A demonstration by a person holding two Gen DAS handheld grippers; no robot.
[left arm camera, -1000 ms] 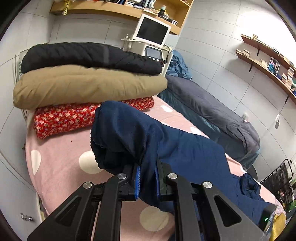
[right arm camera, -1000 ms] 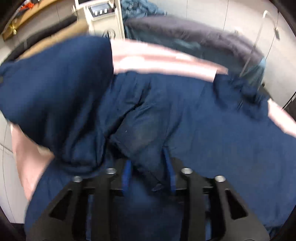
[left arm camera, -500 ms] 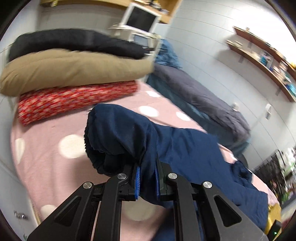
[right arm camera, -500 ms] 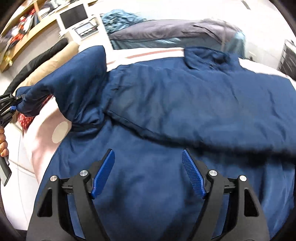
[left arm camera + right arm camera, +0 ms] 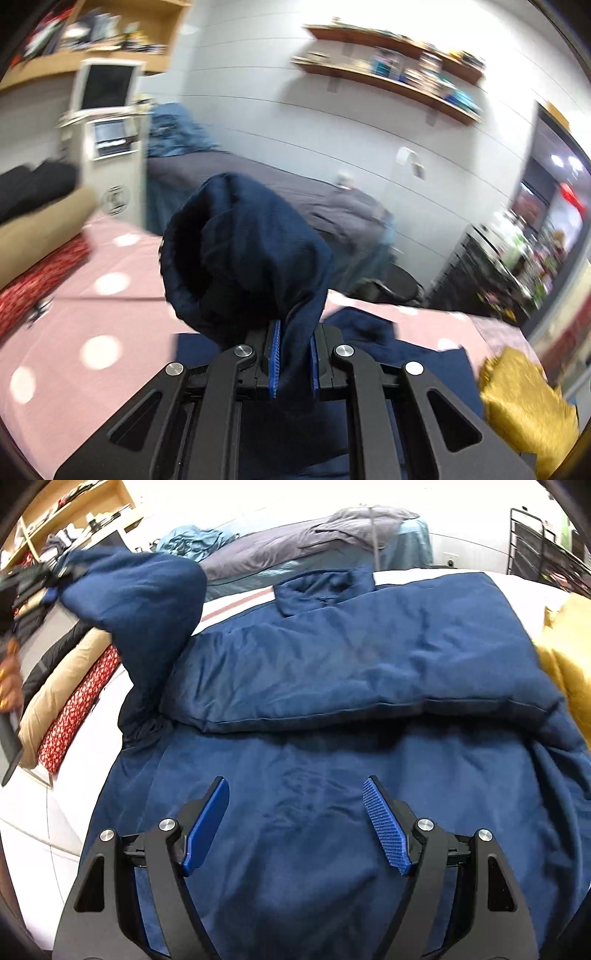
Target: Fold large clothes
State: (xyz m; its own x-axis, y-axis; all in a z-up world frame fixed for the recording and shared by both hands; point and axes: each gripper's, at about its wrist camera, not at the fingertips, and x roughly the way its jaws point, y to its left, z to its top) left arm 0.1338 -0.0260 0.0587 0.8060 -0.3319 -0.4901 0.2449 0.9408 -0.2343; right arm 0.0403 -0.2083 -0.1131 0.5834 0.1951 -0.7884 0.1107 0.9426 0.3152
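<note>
A large navy blue jacket (image 5: 351, 672) lies spread on the pink dotted bed, its far side folded over the body. My left gripper (image 5: 293, 363) is shut on the cuff of the jacket's sleeve (image 5: 251, 254) and holds it raised above the bed; the raised sleeve (image 5: 144, 594) and the left gripper (image 5: 55, 578) show at the upper left of the right wrist view. My right gripper (image 5: 295, 823) is open and empty, just above the near part of the jacket.
A stack of folded black, tan and red floral garments (image 5: 70, 686) lies at the bed's left end. A yellow garment (image 5: 569, 650) lies at the right, also in the left wrist view (image 5: 524, 398). A second bed with grey bedding (image 5: 295, 195) stands behind.
My right gripper let go of the jacket, opened and drew back above it. My left gripper lifted the sleeve and swung it to the right, toward the jacket's body.
</note>
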